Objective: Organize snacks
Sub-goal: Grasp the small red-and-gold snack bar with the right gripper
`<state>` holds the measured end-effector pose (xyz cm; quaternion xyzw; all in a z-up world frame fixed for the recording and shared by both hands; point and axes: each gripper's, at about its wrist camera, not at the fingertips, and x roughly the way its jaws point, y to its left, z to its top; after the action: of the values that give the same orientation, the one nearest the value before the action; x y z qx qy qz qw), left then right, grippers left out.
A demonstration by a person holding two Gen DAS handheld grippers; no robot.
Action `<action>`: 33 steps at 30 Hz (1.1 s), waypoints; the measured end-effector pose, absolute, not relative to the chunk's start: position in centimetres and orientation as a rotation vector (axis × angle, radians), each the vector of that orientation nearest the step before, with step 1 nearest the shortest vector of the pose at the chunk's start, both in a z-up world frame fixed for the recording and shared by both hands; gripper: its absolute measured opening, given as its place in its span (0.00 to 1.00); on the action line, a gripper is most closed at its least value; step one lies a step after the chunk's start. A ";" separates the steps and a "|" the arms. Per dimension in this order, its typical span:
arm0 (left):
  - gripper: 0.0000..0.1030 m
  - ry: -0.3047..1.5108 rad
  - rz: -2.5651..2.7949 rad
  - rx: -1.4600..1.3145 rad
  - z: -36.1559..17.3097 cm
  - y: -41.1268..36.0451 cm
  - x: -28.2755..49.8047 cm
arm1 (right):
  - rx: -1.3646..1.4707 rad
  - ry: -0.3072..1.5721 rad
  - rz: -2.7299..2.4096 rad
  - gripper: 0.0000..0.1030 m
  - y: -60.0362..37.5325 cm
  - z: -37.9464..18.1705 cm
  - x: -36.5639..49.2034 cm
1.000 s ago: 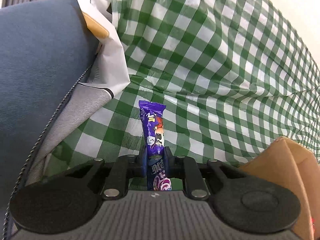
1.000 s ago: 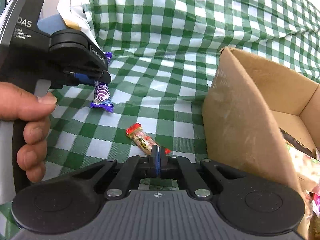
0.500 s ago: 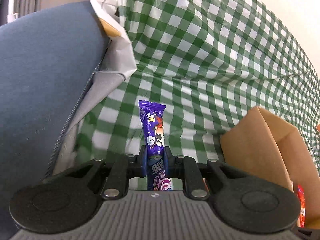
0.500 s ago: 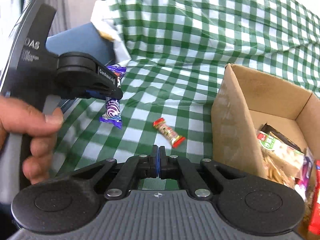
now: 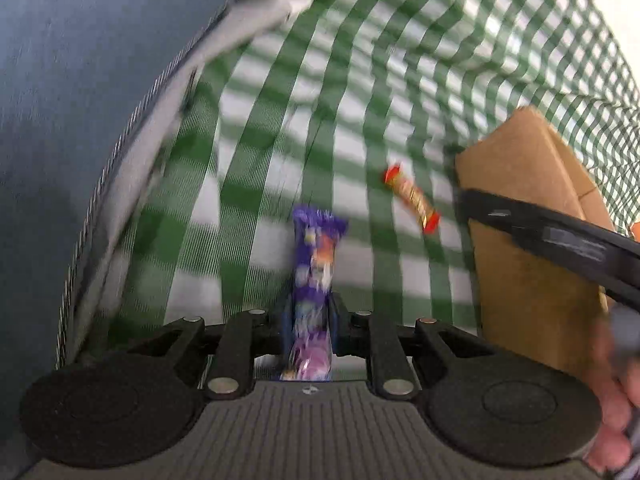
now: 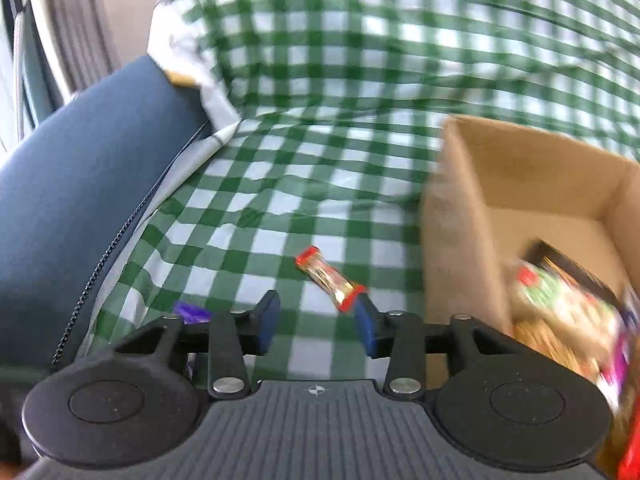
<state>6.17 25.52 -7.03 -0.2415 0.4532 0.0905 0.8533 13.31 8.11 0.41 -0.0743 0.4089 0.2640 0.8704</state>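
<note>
Right wrist view: the right gripper hangs with its blue-padded fingers spread wide above a small red-ended snack bar lying loose on the green checked cloth, just left of the open cardboard box. The bar sits ahead of the fingers and slightly toward the right-hand one, its near red end almost level with that tip. Its long axis runs on a diagonal, far-left to near-right, so it lies neither square across the gap nor along it; a turn of the wrist looks necessary before the fingers could close cleanly across its narrow width. The box already holds several packets, blurred by motion.

In the left wrist view, the left gripper is clamped on a purple snack wrapper, which stands upright out of the fingers, lifted off the cloth. From this camera the red-ended bar lies farther ahead, to the right and beside the box wall. The right gripper is the nearer and the only free one, so the bar is likely its pick, while the purple packet appears bound for the box.
</note>
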 end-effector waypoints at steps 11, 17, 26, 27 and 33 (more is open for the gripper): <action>0.33 1.017 0.144 -0.441 -8.0 24.0 8.0 | -0.342 0.955 0.518 0.63 14.3 -5.1 20.1; 0.33 1.021 0.133 -0.455 -8.1 24.2 8.5 | -0.349 0.999 0.541 0.42 14.4 -6.6 20.8; 0.24 1.018 0.148 -0.485 -8.2 25.0 7.9 | -0.246 0.970 0.582 0.17 12.4 -3.0 18.3; 0.24 1.016 0.150 -0.486 -8.2 24.9 7.8 | -0.236 0.958 0.576 0.17 11.8 -2.1 17.6; 0.17 0.998 0.158 -0.506 -8.1 25.1 7.3 | -0.162 0.937 0.561 0.17 6.7 1.8 12.6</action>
<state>7.25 25.08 -8.06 -0.2400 0.4727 0.0751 0.8446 12.65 6.74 1.77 -0.0770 0.4452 0.2665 0.8514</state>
